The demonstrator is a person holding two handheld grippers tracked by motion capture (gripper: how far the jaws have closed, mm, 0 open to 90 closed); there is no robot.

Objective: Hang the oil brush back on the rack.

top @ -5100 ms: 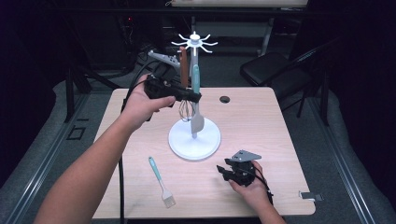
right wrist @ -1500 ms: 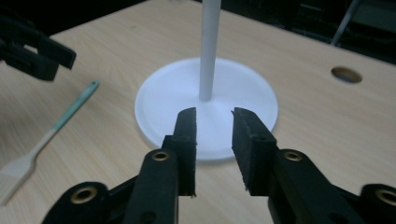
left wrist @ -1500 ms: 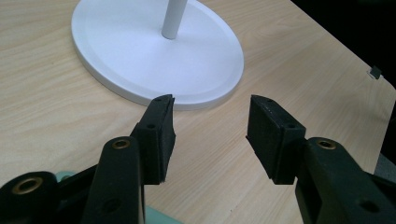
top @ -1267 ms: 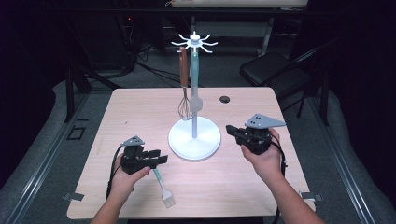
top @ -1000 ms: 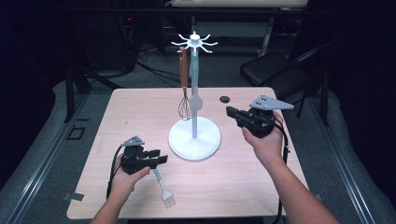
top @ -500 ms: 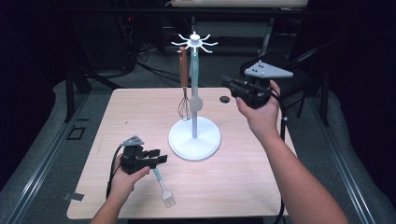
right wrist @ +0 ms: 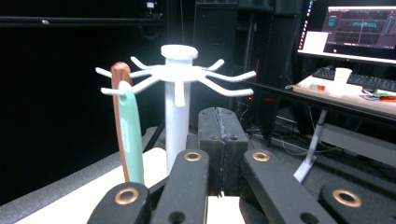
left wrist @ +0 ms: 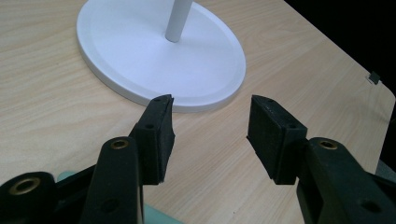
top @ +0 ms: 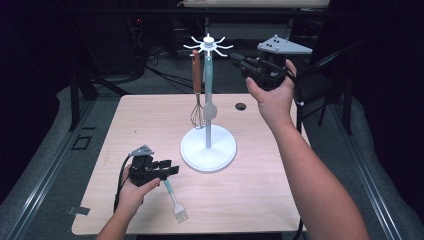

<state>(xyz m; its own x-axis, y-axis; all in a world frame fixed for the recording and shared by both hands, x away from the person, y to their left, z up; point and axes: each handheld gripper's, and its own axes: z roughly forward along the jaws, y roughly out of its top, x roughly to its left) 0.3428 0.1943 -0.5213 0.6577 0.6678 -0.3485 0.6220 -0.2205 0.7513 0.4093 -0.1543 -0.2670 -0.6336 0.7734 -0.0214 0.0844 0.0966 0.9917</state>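
The brush lies on the table by its near edge, under the left gripper, whose jaws stand apart and empty. Beyond stands the rack, whisk hanging. The right gripper, jaws together, hovers beside the hooks.

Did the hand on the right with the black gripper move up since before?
Yes. The right gripper has risen from low over the table to the level of the white stand's hook crown, just right of it, jaws shut and empty.
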